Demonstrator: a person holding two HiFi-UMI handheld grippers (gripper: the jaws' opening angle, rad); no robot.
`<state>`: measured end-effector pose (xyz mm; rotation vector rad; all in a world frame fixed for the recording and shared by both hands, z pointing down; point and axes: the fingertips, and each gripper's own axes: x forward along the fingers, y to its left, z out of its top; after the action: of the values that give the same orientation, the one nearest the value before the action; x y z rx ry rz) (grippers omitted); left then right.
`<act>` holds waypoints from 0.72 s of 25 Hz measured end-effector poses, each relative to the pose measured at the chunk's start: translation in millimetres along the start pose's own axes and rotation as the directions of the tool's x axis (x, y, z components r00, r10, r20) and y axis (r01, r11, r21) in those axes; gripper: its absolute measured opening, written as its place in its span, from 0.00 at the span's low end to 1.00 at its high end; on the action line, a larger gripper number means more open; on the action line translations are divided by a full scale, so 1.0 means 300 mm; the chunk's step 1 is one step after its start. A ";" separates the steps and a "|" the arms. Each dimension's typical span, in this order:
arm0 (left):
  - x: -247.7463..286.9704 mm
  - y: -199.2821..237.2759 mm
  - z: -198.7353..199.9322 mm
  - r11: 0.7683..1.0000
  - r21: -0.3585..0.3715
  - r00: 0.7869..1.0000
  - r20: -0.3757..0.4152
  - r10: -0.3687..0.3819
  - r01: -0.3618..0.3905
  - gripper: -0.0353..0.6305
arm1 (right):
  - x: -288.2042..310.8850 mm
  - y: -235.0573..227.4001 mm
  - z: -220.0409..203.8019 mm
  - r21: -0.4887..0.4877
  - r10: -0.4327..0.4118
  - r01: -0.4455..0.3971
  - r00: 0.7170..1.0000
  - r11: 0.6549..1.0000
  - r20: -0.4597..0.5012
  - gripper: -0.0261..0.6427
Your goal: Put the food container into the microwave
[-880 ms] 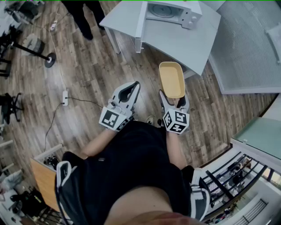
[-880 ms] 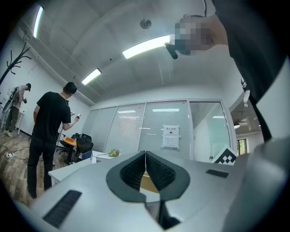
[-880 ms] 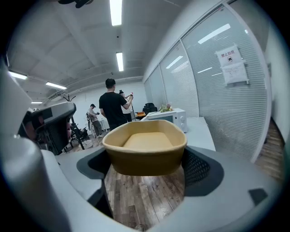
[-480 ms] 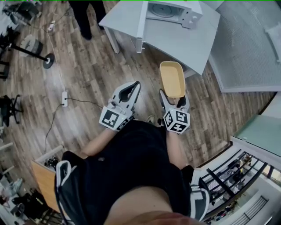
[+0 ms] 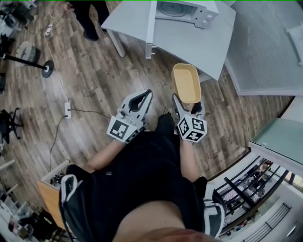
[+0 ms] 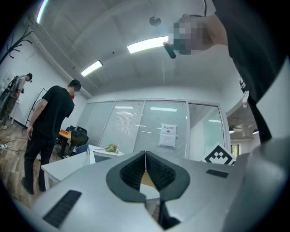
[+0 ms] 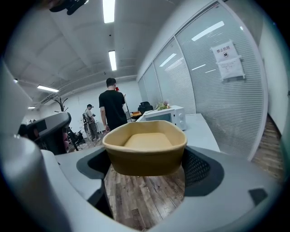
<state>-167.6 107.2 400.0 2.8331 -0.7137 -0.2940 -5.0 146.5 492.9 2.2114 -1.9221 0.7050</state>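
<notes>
Food container [image 5: 185, 83] is grasped in right claw [image 5: 187, 102] over the floor [image 5: 94, 80], short of the worktop [image 5: 189, 45], not yet in the far microwave [image 5: 185, 10]; left claw [image 5: 145, 96] clenched, empty.

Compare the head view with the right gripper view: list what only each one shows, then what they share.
Only the head view: the wearer's black-clad torso and a power strip lying on the wood floor.
Only the right gripper view: ceiling lights and a paper notice on the glass wall.
Both: the yellow food container clamped between the fingers of the right gripper, the microwave on the white table, and a bystander in black.
</notes>
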 end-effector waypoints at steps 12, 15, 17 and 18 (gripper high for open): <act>0.483 0.005 -0.076 0.996 0.035 0.996 0.016 0.084 -0.085 0.09 | 0.343 -0.335 0.205 -0.064 0.138 -0.138 0.990 0.988 -0.006 0.79; 0.596 0.021 -0.053 0.990 0.036 0.990 0.047 0.136 -0.138 0.09 | 0.444 -0.394 0.261 -0.086 0.185 -0.187 0.982 0.979 -0.031 0.79; 0.653 0.030 -0.046 0.985 0.049 0.985 0.055 0.165 -0.168 0.09 | 0.502 -0.425 0.288 -0.094 0.210 -0.213 0.977 0.972 -0.044 0.79; 0.681 0.039 -0.045 0.982 0.057 0.982 0.059 0.178 -0.181 0.09 | 0.533 -0.441 0.299 -0.099 0.219 -0.223 0.974 0.970 -0.051 0.79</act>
<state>6.9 0.1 387.0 2.8016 -0.9988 -0.3245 158.4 -9.0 508.5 1.9284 -2.1549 0.6551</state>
